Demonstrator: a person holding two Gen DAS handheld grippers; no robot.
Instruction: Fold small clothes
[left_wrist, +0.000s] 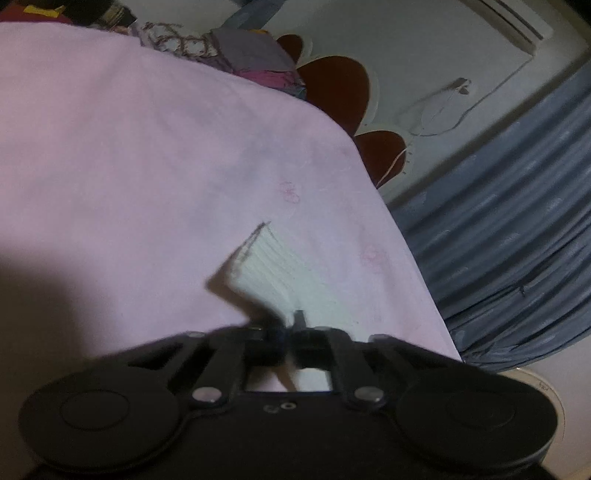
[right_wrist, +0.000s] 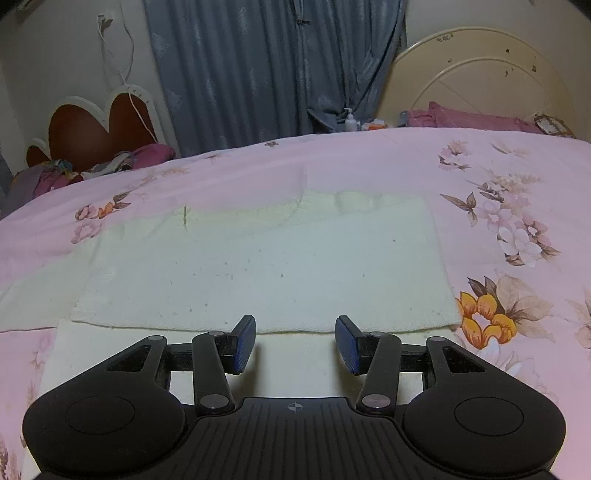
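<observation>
A pale cream garment (right_wrist: 266, 266) lies flat on the pink floral bedspread (right_wrist: 498, 177), partly folded, with one layer lapped over another. My right gripper (right_wrist: 295, 341) is open and empty, low over the garment's near edge. In the left wrist view, my left gripper (left_wrist: 288, 332) is shut on a corner of the cream garment (left_wrist: 280, 266) and holds it lifted above the pink bedspread (left_wrist: 129, 147). That view is tilted and blurred.
Blue curtains (right_wrist: 273, 66) hang behind the bed. A brown heart-shaped headboard (right_wrist: 96, 129) and a pile of clothes (right_wrist: 74, 170) are at the far left. A round cream headboard (right_wrist: 480, 81), pink pillows (right_wrist: 469, 118) and a pump bottle (right_wrist: 350, 120) are at the back right.
</observation>
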